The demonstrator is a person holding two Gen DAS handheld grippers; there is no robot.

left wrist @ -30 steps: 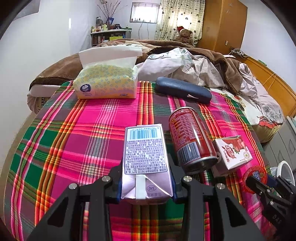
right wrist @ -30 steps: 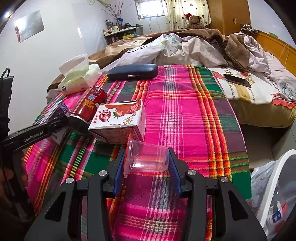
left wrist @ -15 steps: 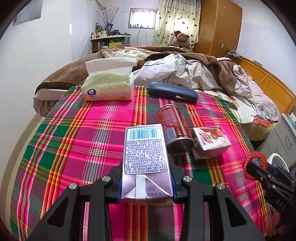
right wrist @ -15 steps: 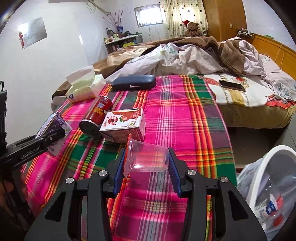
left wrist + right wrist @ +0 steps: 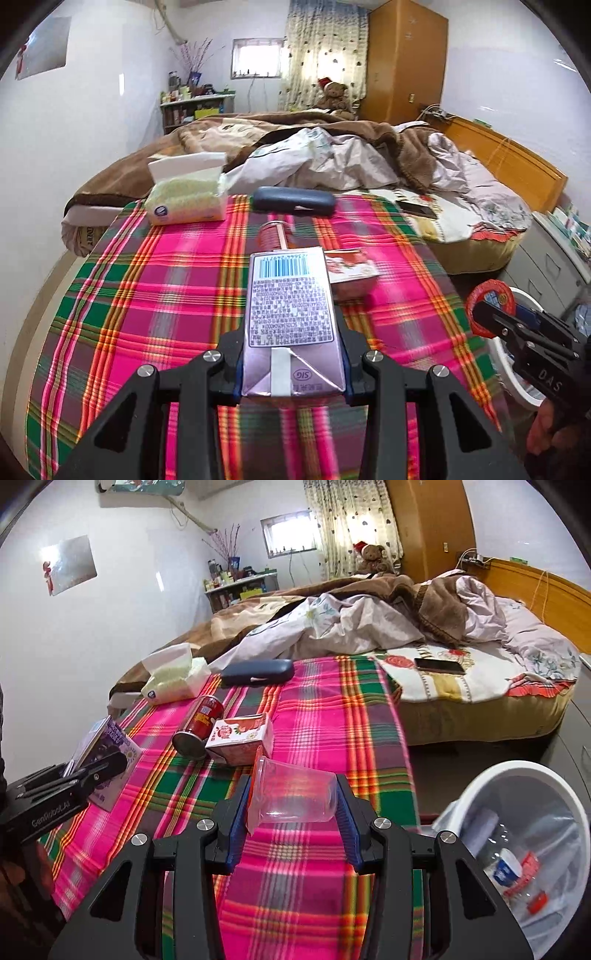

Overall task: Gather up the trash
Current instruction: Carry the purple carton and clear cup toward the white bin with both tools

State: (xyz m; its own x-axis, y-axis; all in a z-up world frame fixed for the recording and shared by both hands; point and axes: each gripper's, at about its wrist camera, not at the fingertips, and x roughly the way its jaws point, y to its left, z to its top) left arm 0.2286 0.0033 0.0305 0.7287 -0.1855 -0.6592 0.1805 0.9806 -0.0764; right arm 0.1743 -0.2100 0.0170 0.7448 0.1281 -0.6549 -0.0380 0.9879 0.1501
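Observation:
My left gripper [image 5: 291, 373] is shut on a purple drink carton [image 5: 291, 325], held above the plaid blanket [image 5: 166, 295]. My right gripper [image 5: 293, 823] is shut on a clear plastic cup [image 5: 295, 797] lying sideways between its pads. The left gripper with the carton [image 5: 107, 749] shows at the left of the right wrist view. A red can [image 5: 199, 725] and a red-and-white juice box [image 5: 240, 738] lie side by side on the blanket. A white trash bin [image 5: 524, 834] lined with a bag stands at the lower right, with a bottle and other trash inside.
A tissue pack [image 5: 186, 197] and a dark blue case [image 5: 293, 199] lie at the blanket's far edge. A phone [image 5: 439, 665] rests on the bed [image 5: 480, 686] to the right. Rumpled bedding [image 5: 351, 624] lies behind. A grey drawer cabinet [image 5: 546, 258] stands right of the bin.
Both grippers have pulled back and risen from the blanket with their loads. The can and juice box look farther away. The trash bin has come more fully into the right wrist view.

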